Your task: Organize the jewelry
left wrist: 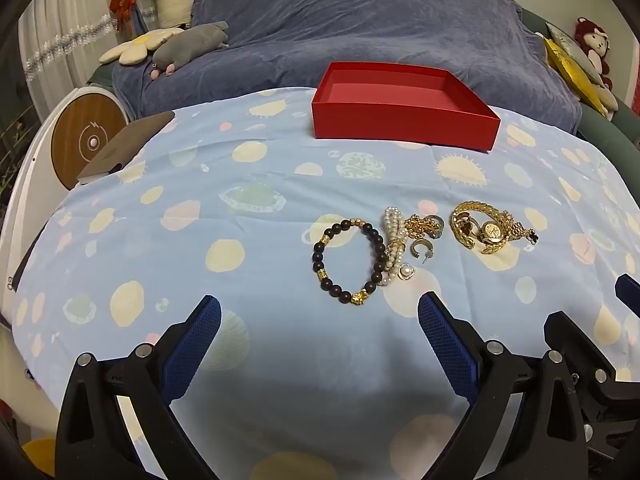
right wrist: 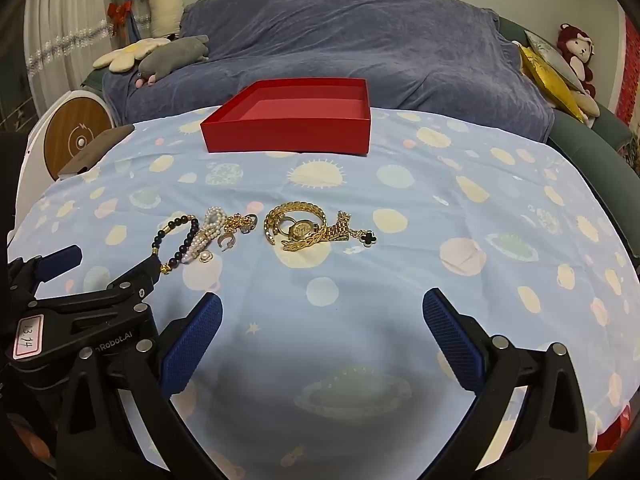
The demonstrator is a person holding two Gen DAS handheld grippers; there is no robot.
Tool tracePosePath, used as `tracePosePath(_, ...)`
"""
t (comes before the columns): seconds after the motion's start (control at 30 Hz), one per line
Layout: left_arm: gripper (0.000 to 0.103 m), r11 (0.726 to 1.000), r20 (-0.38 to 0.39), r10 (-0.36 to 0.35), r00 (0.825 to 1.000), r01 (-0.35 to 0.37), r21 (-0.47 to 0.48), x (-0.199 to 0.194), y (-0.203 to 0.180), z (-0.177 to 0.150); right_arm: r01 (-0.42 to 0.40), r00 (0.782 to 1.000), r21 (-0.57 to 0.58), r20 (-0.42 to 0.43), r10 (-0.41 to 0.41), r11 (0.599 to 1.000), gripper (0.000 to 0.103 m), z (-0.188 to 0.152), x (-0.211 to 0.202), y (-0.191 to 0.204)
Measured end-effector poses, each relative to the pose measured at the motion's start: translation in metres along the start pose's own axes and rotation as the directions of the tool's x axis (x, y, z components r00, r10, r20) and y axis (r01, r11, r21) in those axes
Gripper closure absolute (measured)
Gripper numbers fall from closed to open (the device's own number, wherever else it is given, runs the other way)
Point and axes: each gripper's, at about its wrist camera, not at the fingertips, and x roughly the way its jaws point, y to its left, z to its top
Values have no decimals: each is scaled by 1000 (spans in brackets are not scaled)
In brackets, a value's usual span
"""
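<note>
- Light blue cloth [right wrist: 400,272], thin and faintly creased, printed with pale planets and suns, covers the work surface; behind it stands a sofa under a blue-grey throw [right wrist: 360,40] with plush toys at both ends.
- Left gripper [left wrist: 319,316]: angled down toward the cloth, black frame with two blue, finely ribbed pads spread wide, nothing between them; it hovers nearer the camera than the jewelry, apart from it.
- Right gripper [right wrist: 322,312]: same downward tilt, pads likewise spread wide and bare, just beside the left gripper.
- One red box [left wrist: 404,124]: shallow, rectangular, matte card, open-topped with a paler red floor, resting on the cloth far behind the jewelry, toward the sofa.
- One dark bead bracelet [left wrist: 346,260]: round glossy beads with gold spacers, lying flat as a ring, in front of the red box and well apart from it.
- One pearl strand [left wrist: 394,246]: white, bunched, touching the bead bracelet's right side.
- Gold watch [left wrist: 490,232]: small round dial, tangled among gold chain-link bracelets, right of the pearls; the count within this heap cannot be told.
- One black clover charm [right wrist: 367,237], at the heap's right end.
</note>
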Motion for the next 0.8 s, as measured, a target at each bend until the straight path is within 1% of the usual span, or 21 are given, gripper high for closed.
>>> tracePosePath(0.8, 7, 1000, -3, 2, 1000, -2, 0, 2, 1, 0, -1, 1000, 1, 1, 1, 1000, 5, -1, 0, 1)
